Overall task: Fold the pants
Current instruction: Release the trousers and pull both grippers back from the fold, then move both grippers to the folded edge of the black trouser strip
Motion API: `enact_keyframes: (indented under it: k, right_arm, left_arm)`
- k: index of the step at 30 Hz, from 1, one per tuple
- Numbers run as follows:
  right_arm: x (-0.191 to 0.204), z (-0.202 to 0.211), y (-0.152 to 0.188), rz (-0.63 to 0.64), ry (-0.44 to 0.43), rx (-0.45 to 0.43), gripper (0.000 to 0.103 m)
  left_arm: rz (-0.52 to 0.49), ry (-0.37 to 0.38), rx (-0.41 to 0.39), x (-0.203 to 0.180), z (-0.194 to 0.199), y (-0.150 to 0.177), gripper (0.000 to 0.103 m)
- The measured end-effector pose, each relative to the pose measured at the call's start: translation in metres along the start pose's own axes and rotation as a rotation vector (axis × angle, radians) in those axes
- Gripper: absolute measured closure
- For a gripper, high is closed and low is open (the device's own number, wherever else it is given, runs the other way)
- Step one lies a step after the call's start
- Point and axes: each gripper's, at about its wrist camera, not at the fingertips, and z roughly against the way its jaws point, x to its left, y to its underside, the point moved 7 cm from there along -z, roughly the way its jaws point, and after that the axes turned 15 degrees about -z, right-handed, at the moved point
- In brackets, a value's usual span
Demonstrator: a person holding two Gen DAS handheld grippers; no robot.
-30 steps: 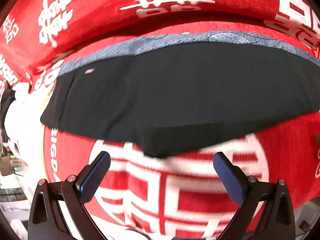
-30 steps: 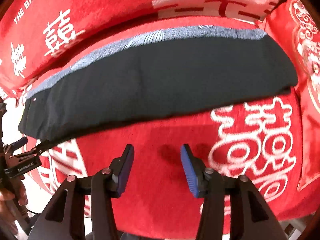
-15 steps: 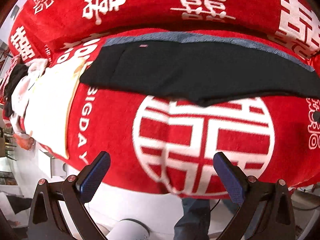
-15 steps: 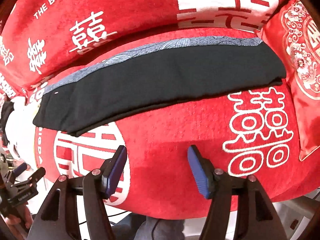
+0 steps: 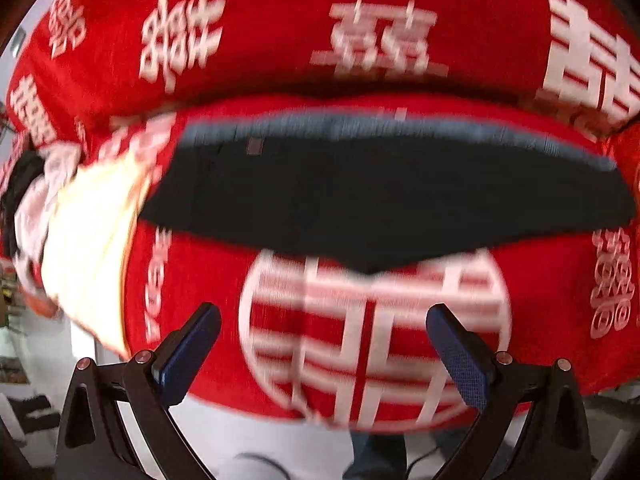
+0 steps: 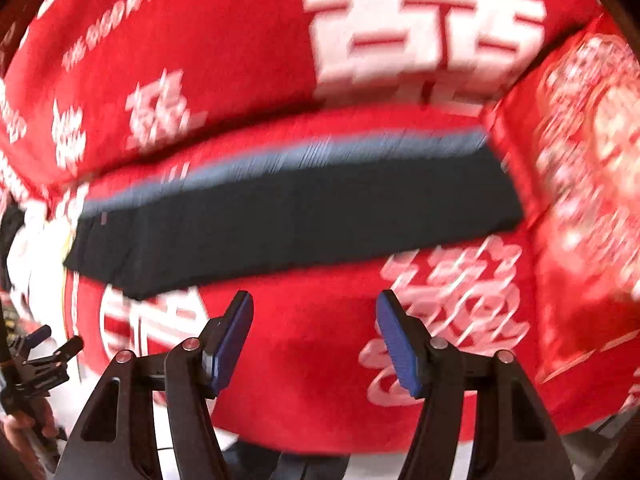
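Black pants (image 5: pixel 376 200) with a blue-grey patterned strip along the far edge lie folded lengthwise in a long band across the red sofa seat; they also show in the right wrist view (image 6: pixel 296 220). My left gripper (image 5: pixel 324 340) is open and empty, held in the air in front of the seat's front edge, well short of the pants. My right gripper (image 6: pixel 316 332) is open and empty, also in front of the seat and short of the pants. The left gripper shows at the far left of the right wrist view (image 6: pixel 40 356). Both views are motion-blurred.
The sofa has a red cover (image 5: pixel 192 280) with white characters and a red backrest (image 5: pixel 280 32). A red patterned cushion (image 6: pixel 580 160) stands at the seat's right end. White and dark clothes (image 5: pixel 36 208) lie at the left end. Pale floor (image 5: pixel 260 440) shows below.
Both grippers pulled back from the pants and away from the sofa; the pants now look smaller and farther. Both stayed open. The views are now blurred by motion.
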Motion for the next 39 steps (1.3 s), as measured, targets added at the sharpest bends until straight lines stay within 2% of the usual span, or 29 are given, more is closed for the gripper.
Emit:
enact_keyframes:
  k: [1,4,7,9,13,15,21,29,32,39]
  right_arm:
    - [-0.005,0.009,-0.021,-0.001,0.0,-0.046,0.033]
    - [-0.019,0.017,-0.056,-0.005,0.017,-0.113,0.029]
    - [-0.036,-0.001,-0.065,-0.051,0.013,-0.072,0.029]
    - [-0.053,-0.026,-0.056,-0.108,0.019,-0.002,0.029]
    - [-0.08,-0.073,-0.029,-0.216,0.039,0.128,0.029]
    - [-0.084,-0.085,-0.021,-0.236,0.046,0.16,0.029]
    - [-0.07,-0.108,-0.021,-0.18,0.041,0.211,0.029]
    - [-0.046,-0.143,-0.02,-0.098,0.051,0.27,0.028]
    - [-0.049,-0.154,-0.012,-0.094,0.063,0.298,0.028]
    - [-0.057,-0.154,-0.009,-0.1,0.03,0.316,0.026]
  left_arm:
    - [0.0,-0.004,-0.016,-0.001,0.001,-0.012,0.0]
    - [-0.002,-0.01,-0.041,-0.009,-0.005,-0.049,0.0]
    - [0.001,0.004,-0.021,-0.027,-0.02,-0.071,0.0]
    - [-0.002,0.015,0.003,-0.038,-0.031,-0.075,0.0]
    - [0.023,0.053,0.07,-0.067,-0.048,-0.067,0.0]
    - [0.041,0.072,0.1,-0.078,-0.049,-0.06,0.0]
    - [0.058,0.069,0.141,-0.093,-0.036,-0.039,0.0]
    - [0.175,0.05,0.146,-0.072,-0.018,-0.026,0.0]
    - [0.191,0.014,0.14,-0.059,-0.011,-0.024,0.0]
    - [0.244,-0.009,0.142,-0.042,0.0,-0.018,0.0]
